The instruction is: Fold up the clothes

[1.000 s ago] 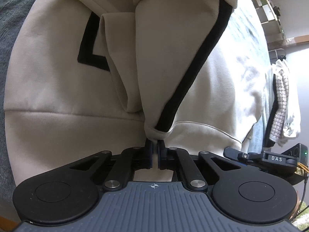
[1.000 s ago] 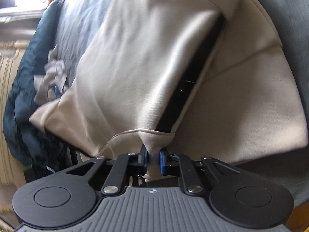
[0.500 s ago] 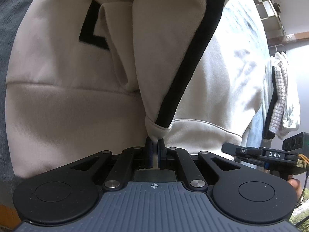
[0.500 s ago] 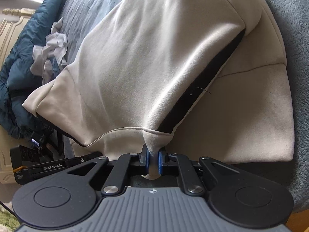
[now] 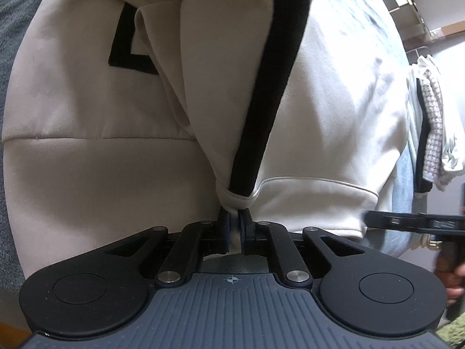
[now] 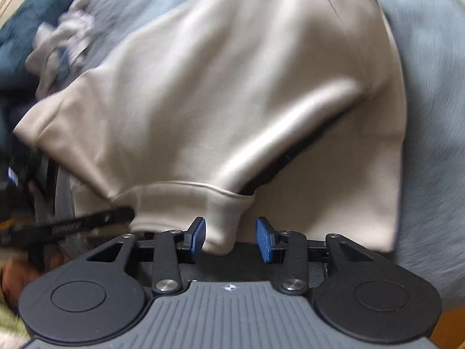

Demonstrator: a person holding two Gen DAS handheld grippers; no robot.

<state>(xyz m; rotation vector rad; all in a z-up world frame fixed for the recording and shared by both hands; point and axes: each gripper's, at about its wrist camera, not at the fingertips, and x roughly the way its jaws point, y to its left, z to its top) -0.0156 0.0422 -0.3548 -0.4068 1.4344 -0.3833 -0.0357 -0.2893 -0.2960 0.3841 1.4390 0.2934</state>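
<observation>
Beige sweatshirt (image 5: 87, 160) spread on grey-blue bed (image 6: 430, 58). L gripper (image 5: 235, 226) nearly closed, pinching sleeve cuff (image 5: 232, 197) right at its tips. R gripper (image 6: 231, 232) jaws just been opening, now well apart; other cuff (image 6: 221, 221) sags between pads, touching the left pad only, not clamped.

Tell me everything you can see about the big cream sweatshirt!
The sweatshirt is cream, soft and thick like fleece, with black stripes and a black angular mark on it. It lies partly folded on a grey-blue blanket, a sleeve laid over its body. The left tongs pinch the ribbed cuff at the black stripe's end. The right tongs have just been opening: the cuff hangs between their blue pads, touching the left pad only, so it is no longer squeezed.
</observation>
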